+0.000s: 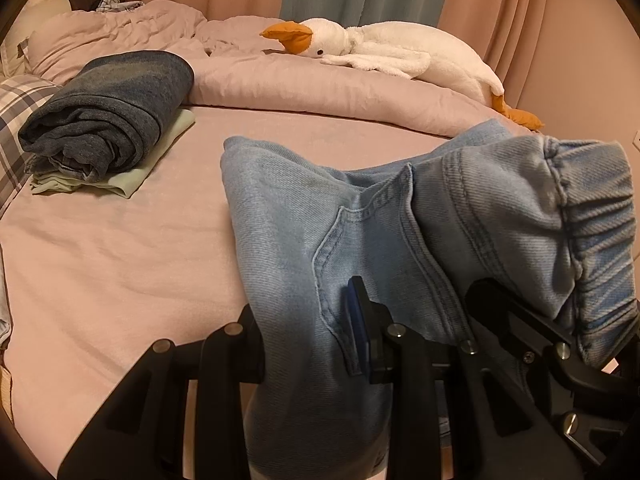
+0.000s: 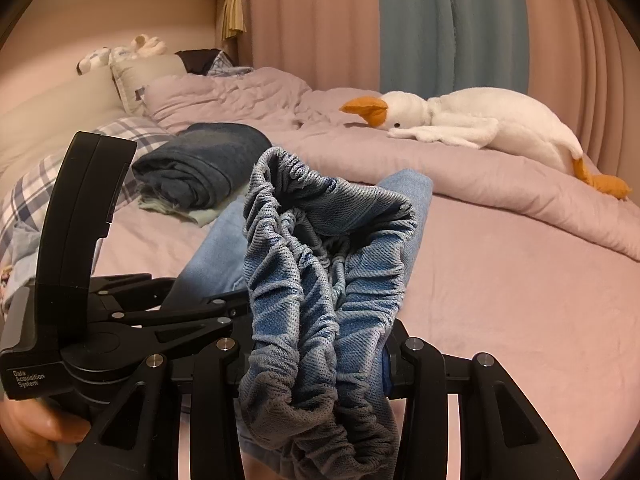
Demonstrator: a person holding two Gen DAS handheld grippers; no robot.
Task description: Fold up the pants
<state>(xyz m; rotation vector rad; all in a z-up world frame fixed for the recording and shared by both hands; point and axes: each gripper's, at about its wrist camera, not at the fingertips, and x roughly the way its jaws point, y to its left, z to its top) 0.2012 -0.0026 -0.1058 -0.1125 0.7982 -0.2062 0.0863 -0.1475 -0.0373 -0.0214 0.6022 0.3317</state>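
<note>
Light blue denim pants (image 1: pixel 304 240) with an elastic waistband (image 2: pixel 320 264) hang bunched between both grippers above the pink bed. My left gripper (image 1: pixel 316 344) is shut on the leg and pocket fabric; one blue-padded finger (image 1: pixel 358 332) shows, the other is under the cloth. My right gripper (image 2: pixel 320 352) is shut on the gathered waistband, which hides its fingertips. The right gripper also shows at the right of the left wrist view (image 1: pixel 532 332). The left gripper shows at the left of the right wrist view (image 2: pixel 168 308).
A stack of folded clothes, dark blue jeans (image 1: pixel 116 108) on a pale green garment (image 1: pixel 136 180), lies at the left on the bed sheet (image 1: pixel 120 280). A white plush goose (image 1: pixel 384 50) lies on the rumpled duvet (image 1: pixel 300 80) behind. Pillows (image 2: pixel 132 76) and curtains are beyond.
</note>
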